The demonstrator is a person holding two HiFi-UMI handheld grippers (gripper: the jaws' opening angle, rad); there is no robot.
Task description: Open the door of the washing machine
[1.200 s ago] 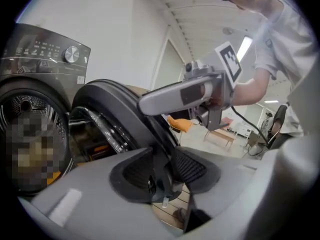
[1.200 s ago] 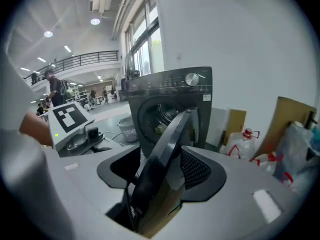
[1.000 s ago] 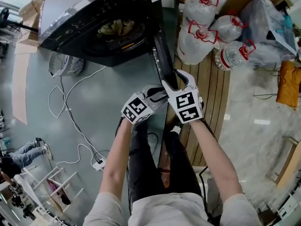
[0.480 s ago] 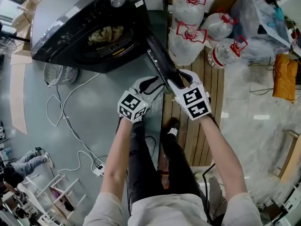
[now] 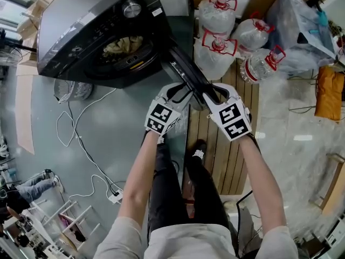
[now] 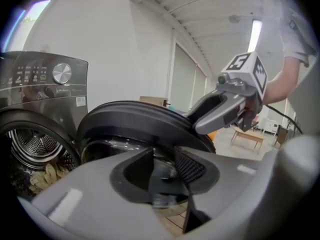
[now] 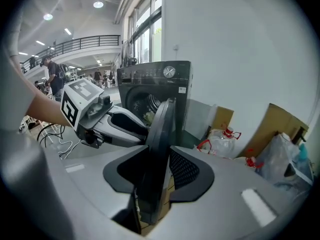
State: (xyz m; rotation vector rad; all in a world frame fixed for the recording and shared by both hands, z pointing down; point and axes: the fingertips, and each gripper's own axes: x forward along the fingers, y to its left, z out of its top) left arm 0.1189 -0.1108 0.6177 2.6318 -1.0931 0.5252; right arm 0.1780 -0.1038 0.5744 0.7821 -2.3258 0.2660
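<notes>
Below the head camera, a dark washer (image 5: 91,31) stands on a grey floor (image 5: 108,128). Its round door (image 5: 188,77) is already swung well out from the front, so the drum (image 5: 137,59) and the laundry (image 5: 119,45) inside it show. Both tongs meet at the door's free edge. The right gripper (image 5: 216,93) straddles the rim. Its jaws have just been closing and now look clenched on the door, the rim filling the gap between them. The left gripper (image 5: 180,92) sits at the door's inner face with its jaws spread wide. The glass bulge reaches between them, but the pads are not seen pressing. Opening looks mostly done; what seems left is perhaps a little more swing, then letting go.
</notes>
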